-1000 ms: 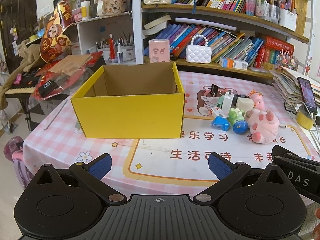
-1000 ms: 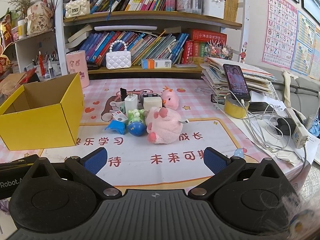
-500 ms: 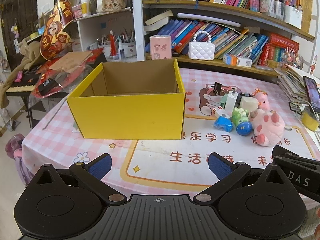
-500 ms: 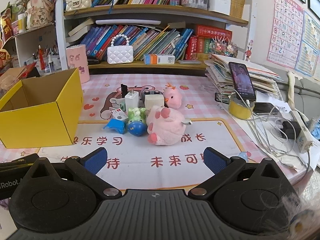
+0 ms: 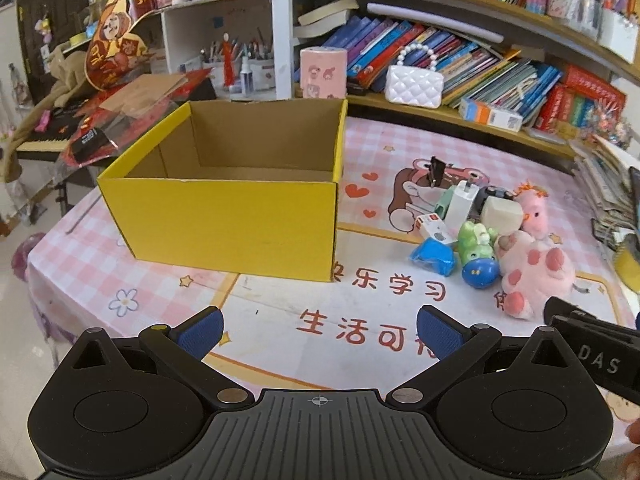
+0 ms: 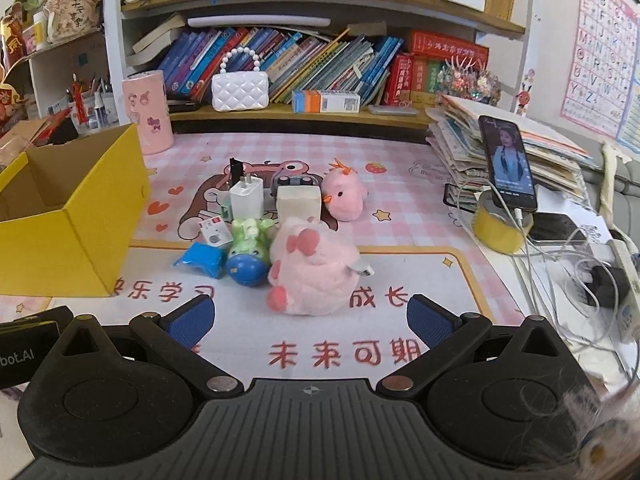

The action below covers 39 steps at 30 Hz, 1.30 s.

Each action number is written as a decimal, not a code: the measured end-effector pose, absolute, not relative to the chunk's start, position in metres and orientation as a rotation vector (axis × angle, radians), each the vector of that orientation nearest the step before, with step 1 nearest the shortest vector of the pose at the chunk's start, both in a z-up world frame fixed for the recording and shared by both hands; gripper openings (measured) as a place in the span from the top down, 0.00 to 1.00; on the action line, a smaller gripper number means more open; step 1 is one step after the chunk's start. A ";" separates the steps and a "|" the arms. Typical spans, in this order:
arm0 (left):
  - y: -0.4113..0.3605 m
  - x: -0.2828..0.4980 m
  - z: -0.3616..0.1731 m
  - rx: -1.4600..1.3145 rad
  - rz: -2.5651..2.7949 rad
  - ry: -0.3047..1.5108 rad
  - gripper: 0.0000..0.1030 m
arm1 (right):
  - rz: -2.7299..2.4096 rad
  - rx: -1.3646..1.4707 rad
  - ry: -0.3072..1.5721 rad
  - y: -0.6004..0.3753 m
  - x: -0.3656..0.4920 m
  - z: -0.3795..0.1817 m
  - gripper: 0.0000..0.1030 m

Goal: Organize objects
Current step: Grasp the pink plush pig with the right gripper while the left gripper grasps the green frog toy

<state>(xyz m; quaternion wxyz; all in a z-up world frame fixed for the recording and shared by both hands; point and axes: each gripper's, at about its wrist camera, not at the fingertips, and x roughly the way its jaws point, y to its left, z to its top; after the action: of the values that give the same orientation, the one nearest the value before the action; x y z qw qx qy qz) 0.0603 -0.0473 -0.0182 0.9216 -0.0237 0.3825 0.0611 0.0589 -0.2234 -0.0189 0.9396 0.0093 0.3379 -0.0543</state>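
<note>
Yellow box (image 5: 224,216) open-topped, nothing visible inside; left gripper (image 5: 318,330) and right gripper (image 6: 308,320) both spread, unladen.

Both views sit low over the near edge of the worktop (image 5: 280,320), looking forward toward the bookshelf (image 6: 320,112). The left wrist view faces the yellow box (image 5: 224,220) close up; the right wrist view faces the toy pile (image 6: 308,264). Both share box, toys and shelf
</note>
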 end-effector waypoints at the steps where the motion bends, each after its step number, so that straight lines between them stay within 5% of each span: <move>1: -0.051 0.064 -0.019 -0.050 0.133 0.795 0.00 | -0.102 0.020 0.693 -0.228 0.063 -0.020 0.00; 16: -0.080 0.092 -0.021 -0.119 0.270 0.846 0.00 | 0.088 0.022 0.780 -0.269 0.142 -0.054 0.06; 22: -0.085 0.099 -0.019 -0.149 0.279 0.851 0.00 | 0.153 0.019 0.842 -0.275 0.176 -0.072 0.19; 24: -0.089 0.102 -0.020 -0.151 0.268 0.849 0.00 | 0.200 0.049 0.866 -0.280 0.183 -0.075 0.38; 28: -0.104 0.113 -0.020 -0.140 0.234 0.828 0.01 | 0.195 0.099 0.848 -0.297 0.180 -0.064 0.45; 31: -0.119 0.125 -0.026 -0.119 0.200 0.826 0.11 | 0.151 0.163 0.813 -0.321 0.172 -0.049 0.45; 35: -0.144 0.149 -0.042 -0.078 0.115 0.858 0.36 | 0.083 0.162 0.780 -0.346 0.167 -0.037 0.44; 39: -0.171 0.170 -0.055 -0.010 0.054 0.853 0.38 | 0.045 0.156 0.764 -0.362 0.162 -0.033 0.44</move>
<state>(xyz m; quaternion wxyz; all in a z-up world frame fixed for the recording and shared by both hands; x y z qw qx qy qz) 0.1701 -0.1714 -0.0546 0.9100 -0.0048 0.4137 0.0261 0.1617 -0.3622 -0.0330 0.9246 0.0759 0.3726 0.0221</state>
